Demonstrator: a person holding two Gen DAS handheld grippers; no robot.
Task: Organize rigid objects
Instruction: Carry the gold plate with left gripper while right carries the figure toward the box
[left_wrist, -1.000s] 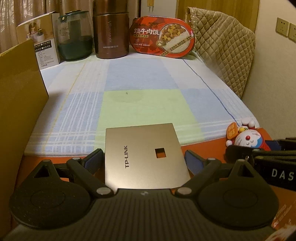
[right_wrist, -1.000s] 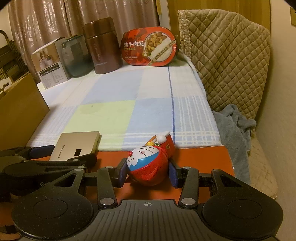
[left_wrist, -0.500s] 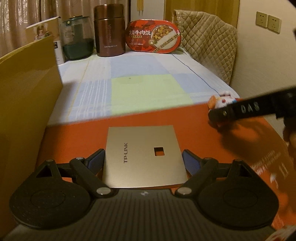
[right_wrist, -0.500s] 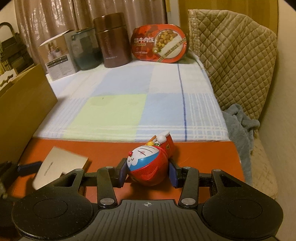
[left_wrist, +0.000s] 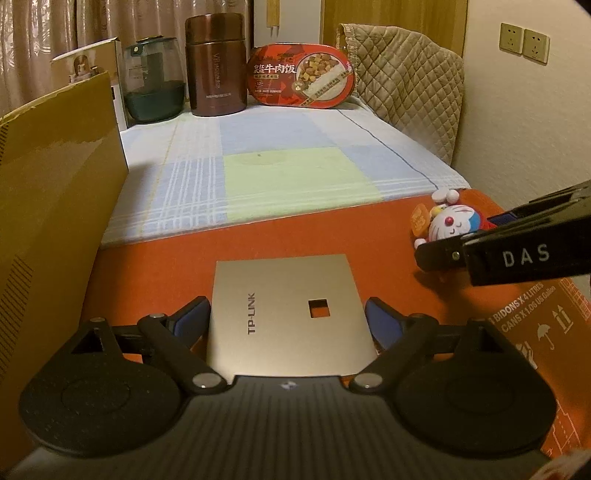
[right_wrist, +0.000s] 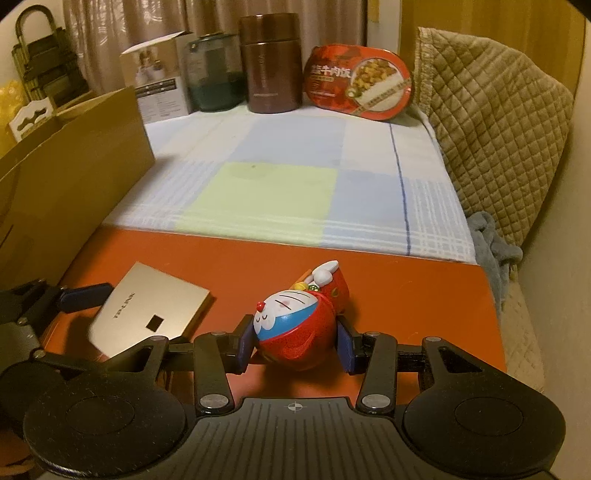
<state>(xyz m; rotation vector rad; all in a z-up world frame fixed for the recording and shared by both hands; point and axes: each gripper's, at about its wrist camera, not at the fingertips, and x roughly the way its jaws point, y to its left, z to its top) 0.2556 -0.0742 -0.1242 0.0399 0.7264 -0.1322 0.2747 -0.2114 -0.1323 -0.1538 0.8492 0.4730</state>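
Observation:
A flat gold TP-LINK box (left_wrist: 280, 295) sits between the blue pads of my left gripper (left_wrist: 288, 314), low over the orange carton top (left_wrist: 166, 277). The pads touch its two side edges while the jaws are opening slightly. In the right wrist view the same gold box (right_wrist: 155, 310) is tilted at the left, with a left finger (right_wrist: 85, 295) at its edge. My right gripper (right_wrist: 295, 339) is shut on a red and blue Doraemon figure (right_wrist: 291, 325), pads pressed on both flanks. The left wrist view shows that figure (left_wrist: 450, 225) at the far right behind the right gripper's fingers (left_wrist: 439, 254).
A tall cardboard wall (left_wrist: 55, 184) runs along the left. A checked blanket (left_wrist: 295, 166) lies beyond the orange carton. At the back stand a white carton (right_wrist: 159, 88), a green jar (left_wrist: 155, 85), a brown flask (left_wrist: 216, 66) and a red meal tray (left_wrist: 303, 77). A quilted cushion (left_wrist: 410, 92) lines the right.
My left gripper drew the gold box back from the blanket's edge onto the orange carton. The right gripper shifted sideways with the figure still in its grip.

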